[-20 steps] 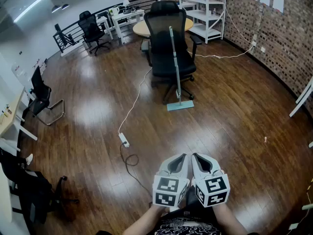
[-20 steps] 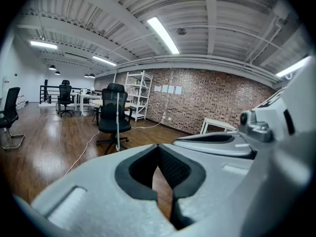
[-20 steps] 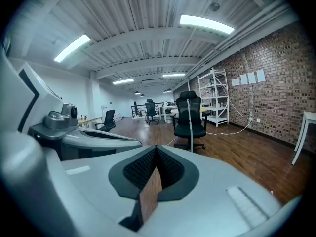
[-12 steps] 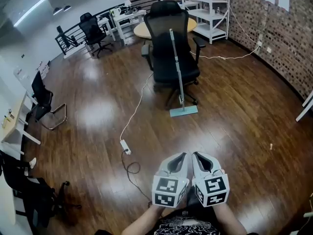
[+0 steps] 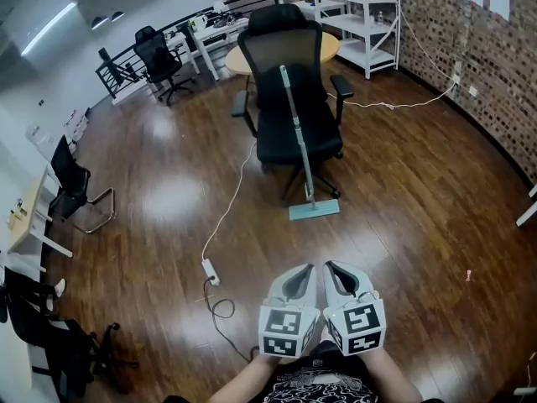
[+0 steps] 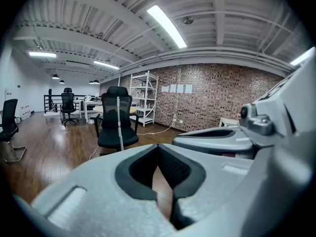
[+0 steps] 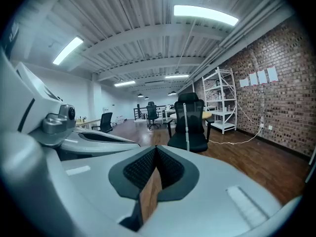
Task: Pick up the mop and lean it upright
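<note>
The mop (image 5: 296, 137) stands upright on the wooden floor, its pale handle leaning against the seat and back of a black office chair (image 5: 287, 57), its teal flat head (image 5: 314, 210) on the floor in front. Both gripper views show the mop handle (image 6: 119, 125) (image 7: 186, 127) far ahead against that chair. My left gripper (image 5: 309, 272) and right gripper (image 5: 334, 270) are side by side close to my body, well short of the mop. Both are shut with nothing between the jaws.
A white power strip (image 5: 209, 270) with a cable coil lies on the floor left of my grippers. Its cord runs back toward the chair. A round table (image 5: 243, 53), a white shelf (image 5: 357, 15) and a brick wall (image 5: 478, 65) stand behind. More black chairs (image 5: 71, 187) line the left side.
The head view has shifted, so the chair and mop sit larger and lower in the frame. The two grippers stay together, both shut, in the same place.
</note>
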Demonstrator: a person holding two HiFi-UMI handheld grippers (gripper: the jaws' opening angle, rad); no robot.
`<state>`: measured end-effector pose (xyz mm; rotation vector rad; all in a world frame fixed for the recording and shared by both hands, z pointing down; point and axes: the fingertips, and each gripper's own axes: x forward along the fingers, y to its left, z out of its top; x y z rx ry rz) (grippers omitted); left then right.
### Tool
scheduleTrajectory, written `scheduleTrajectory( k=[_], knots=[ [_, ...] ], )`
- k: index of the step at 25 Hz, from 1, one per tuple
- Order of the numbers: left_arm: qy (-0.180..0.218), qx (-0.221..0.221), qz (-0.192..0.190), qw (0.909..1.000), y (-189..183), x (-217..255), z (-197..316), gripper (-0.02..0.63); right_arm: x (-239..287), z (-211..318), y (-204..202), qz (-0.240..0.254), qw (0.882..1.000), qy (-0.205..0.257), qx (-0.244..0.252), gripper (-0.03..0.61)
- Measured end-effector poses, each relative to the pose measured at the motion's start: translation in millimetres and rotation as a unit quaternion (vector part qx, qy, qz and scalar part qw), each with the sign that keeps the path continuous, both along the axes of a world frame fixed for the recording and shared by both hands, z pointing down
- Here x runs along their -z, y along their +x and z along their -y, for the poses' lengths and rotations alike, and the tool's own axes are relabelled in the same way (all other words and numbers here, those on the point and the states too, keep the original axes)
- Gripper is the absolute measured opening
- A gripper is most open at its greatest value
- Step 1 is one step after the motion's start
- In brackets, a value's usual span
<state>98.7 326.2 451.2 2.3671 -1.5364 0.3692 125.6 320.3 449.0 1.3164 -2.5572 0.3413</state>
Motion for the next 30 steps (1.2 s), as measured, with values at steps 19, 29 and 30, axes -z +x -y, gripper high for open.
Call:
scheduleTrajectory(
  k=[19,29,30],
  knots=[
    [0.004,0.019,-0.014,0.9997,-17.0,-3.7,185.8,0.003,-7.6,181.3,-22.5,-0.022,0.999,0.010,0.027,0.002],
    [0.000,-0.009,-0.030,0.9995,-74.9,-2.1,315.0,0.003,-9.4,309.9,-79.1,-0.032,0.999,0.004,0.002,0.002],
    [0.001,-0.013,-0.032,0.9994,-79.9,-1.4,325.6,0.003,-10.2,320.3,-84.6,-0.033,0.999,0.003,0.000,0.003]
  ],
)
